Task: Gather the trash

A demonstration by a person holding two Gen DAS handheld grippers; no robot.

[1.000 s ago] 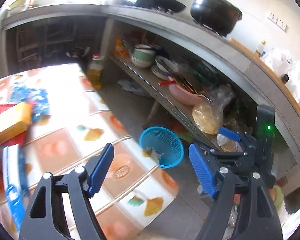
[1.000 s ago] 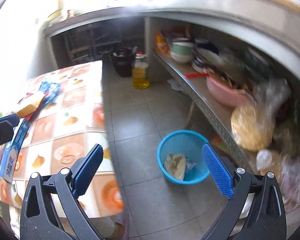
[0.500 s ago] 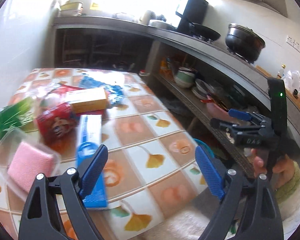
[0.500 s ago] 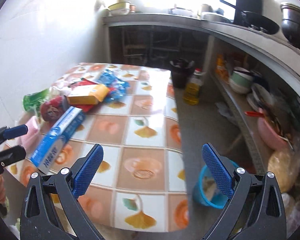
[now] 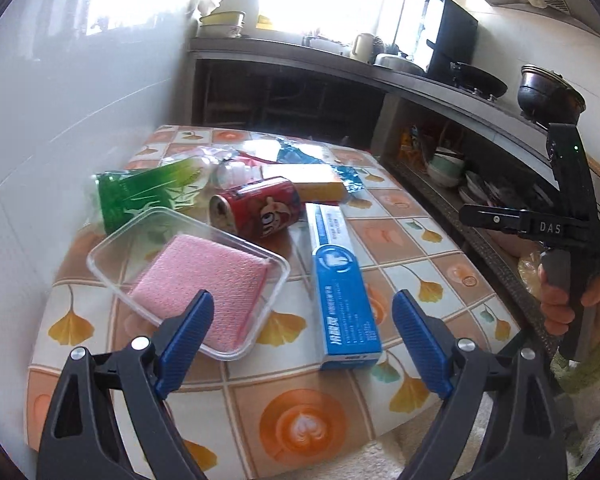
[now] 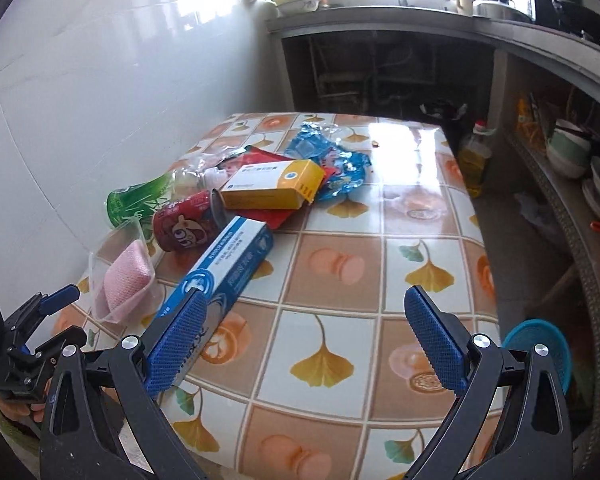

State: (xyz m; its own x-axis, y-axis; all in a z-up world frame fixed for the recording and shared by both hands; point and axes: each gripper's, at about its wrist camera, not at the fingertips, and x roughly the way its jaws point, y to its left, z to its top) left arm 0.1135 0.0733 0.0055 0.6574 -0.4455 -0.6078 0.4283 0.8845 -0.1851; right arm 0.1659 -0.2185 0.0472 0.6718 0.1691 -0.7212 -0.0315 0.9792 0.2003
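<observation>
Both the left gripper [image 5: 302, 338] and right gripper [image 6: 306, 338] hover with jaws spread and empty over the near edge of the tabletop [image 6: 340, 264], where the blue box [image 5: 340, 280], clear tray [image 5: 112, 252], red can [image 5: 260, 208] and yellow box [image 6: 274, 184] lie clustered beyond.

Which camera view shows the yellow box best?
The right wrist view: the yellow box shows its top and printed label there. The left wrist view shows only a strip behind the red can.
</observation>
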